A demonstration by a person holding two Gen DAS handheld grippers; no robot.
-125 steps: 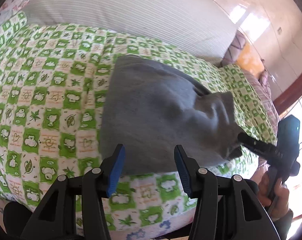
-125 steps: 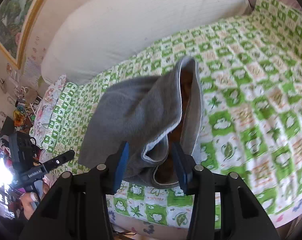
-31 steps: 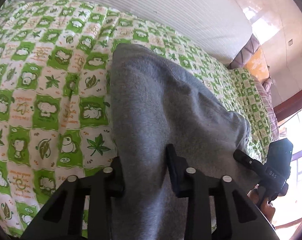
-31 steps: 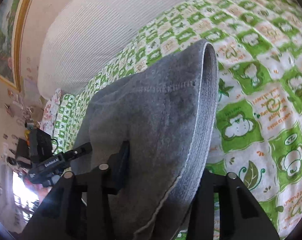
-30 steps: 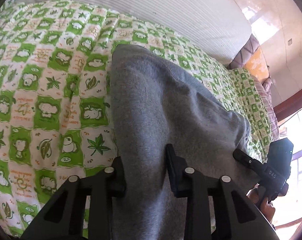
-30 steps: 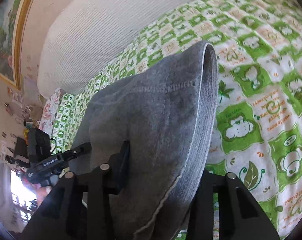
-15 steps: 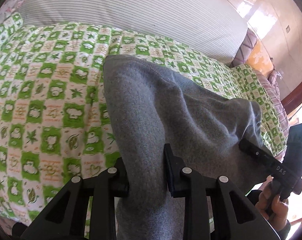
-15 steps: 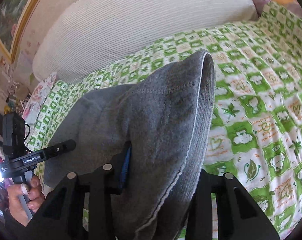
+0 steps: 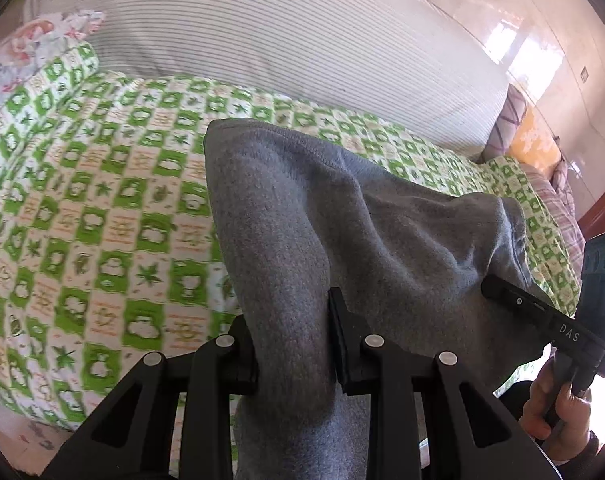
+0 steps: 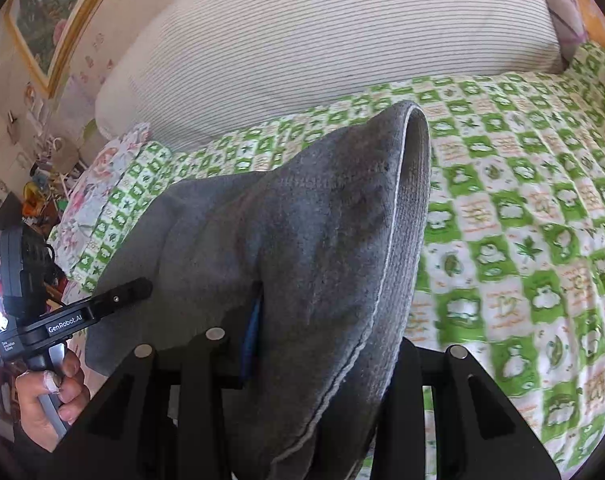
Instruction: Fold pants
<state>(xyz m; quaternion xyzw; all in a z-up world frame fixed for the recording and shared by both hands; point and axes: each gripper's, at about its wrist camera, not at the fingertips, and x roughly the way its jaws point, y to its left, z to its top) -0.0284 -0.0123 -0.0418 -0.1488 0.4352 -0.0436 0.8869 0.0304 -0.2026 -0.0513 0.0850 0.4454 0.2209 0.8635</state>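
Grey fleece pants (image 9: 302,220) with a pale seam line along one edge. Green-and-white checked bedsheet (image 9: 102,220) printed with leaves and cartoon animals. White pillow with thin dark stripes (image 10: 342,40). Floral pink-and-white cushion (image 10: 102,184). Black plastic grippers with blue pads (image 10: 252,328).
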